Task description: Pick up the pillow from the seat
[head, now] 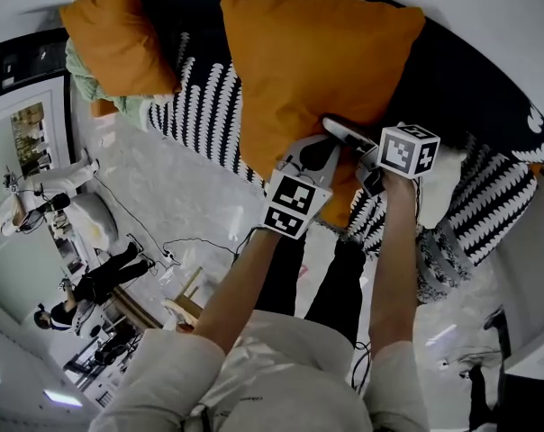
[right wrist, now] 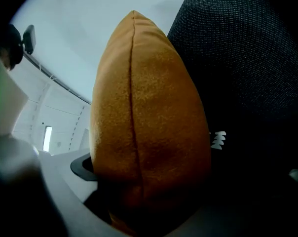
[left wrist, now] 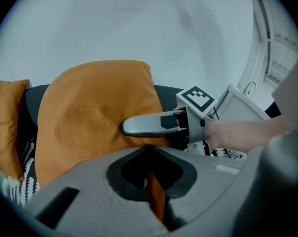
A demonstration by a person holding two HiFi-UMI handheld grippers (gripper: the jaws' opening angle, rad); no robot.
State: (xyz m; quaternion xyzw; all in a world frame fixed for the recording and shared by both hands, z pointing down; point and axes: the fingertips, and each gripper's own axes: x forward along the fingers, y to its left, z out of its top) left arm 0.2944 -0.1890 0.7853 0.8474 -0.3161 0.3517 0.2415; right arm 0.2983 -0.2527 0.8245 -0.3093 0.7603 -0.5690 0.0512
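Orange cloth of the pillow [head: 312,61] is pinched between the fingers of the left gripper [left wrist: 154,199]. The right gripper [head: 355,144] has its fingers spread wide astride the pillow's near edge, one lying on its face, and they do not look clamped. Step looks like securing the grasp, with the pillow leaning on the black-and-white seat [head: 204,106]; next likely needs the right fingers closing, then both grippers raising together.

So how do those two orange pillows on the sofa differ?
The middle orange fabric pillow looks larger than the orange pillow at the sofa's end. The left tongs pinch the middle one's edge; the end one is untouched. Both are plain orange fabric.
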